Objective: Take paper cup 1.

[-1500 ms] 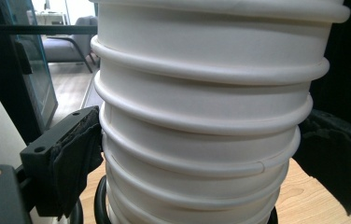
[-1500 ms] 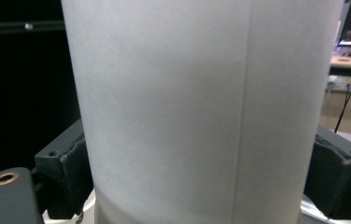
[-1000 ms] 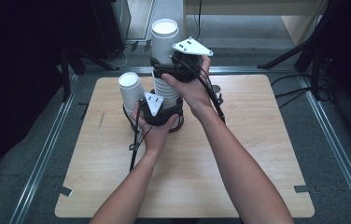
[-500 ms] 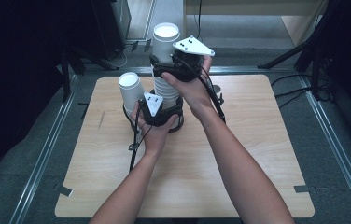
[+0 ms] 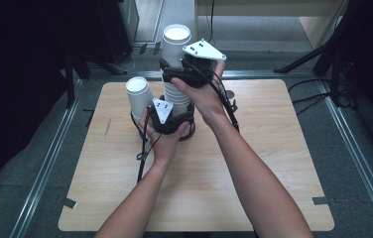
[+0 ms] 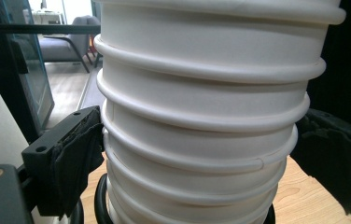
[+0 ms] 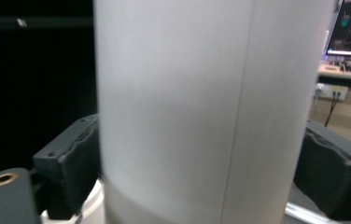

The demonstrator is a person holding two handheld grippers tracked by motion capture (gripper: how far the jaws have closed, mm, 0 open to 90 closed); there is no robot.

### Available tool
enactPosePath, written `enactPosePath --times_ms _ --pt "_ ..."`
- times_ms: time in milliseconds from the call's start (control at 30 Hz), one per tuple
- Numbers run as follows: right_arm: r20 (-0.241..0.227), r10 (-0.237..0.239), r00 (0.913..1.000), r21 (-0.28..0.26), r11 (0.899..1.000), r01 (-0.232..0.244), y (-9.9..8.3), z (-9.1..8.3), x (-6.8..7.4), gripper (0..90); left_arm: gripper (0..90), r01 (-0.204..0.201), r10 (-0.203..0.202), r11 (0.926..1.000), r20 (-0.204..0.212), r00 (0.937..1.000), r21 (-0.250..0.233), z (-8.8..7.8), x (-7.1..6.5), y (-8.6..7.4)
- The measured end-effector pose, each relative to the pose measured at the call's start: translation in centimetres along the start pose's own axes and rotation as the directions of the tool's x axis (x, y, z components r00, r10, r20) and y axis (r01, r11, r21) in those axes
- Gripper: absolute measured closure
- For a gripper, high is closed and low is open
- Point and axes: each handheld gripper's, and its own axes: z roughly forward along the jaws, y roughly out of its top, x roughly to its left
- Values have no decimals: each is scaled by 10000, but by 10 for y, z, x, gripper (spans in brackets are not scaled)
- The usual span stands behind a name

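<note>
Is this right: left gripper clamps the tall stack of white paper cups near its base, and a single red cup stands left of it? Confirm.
Wrong in one respect: the single paper cup left of the tall stack of white paper cups is white, not red, per the high view. The left gripper does clamp the base.

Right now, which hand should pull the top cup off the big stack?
The right. Its gripper already clamps the top cup up high, while the left gripper steadies the stack low down near the table.
</note>
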Motion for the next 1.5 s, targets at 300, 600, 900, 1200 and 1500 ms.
enactPosePath --times_ms 300,600,900,1200,1500 --pt "-78 331 9994 -1 9995 -331 -3 3 -2 115 41 -7 7 10000 19 10000 -2 0 0 0" --pt "64 145 9999 -87 9999 -144 0 1 1 119 42 1 -1 10000 37 10000 -32 0 0 0" --pt "80 49 10000 -205 9998 -48 4 -1 1 116 43 31 -30 10000 69 10000 -36 -1 1 -1" --pt "91 112 9999 -361 9993 -108 7 -3 2 118 44 61 -61 10000 89 9999 -43 -1 1 -1" --pt "140 126 9998 -373 9992 -121 6 -3 2 143 45 90 -89 10000 99 9999 -22 -2 2 0"
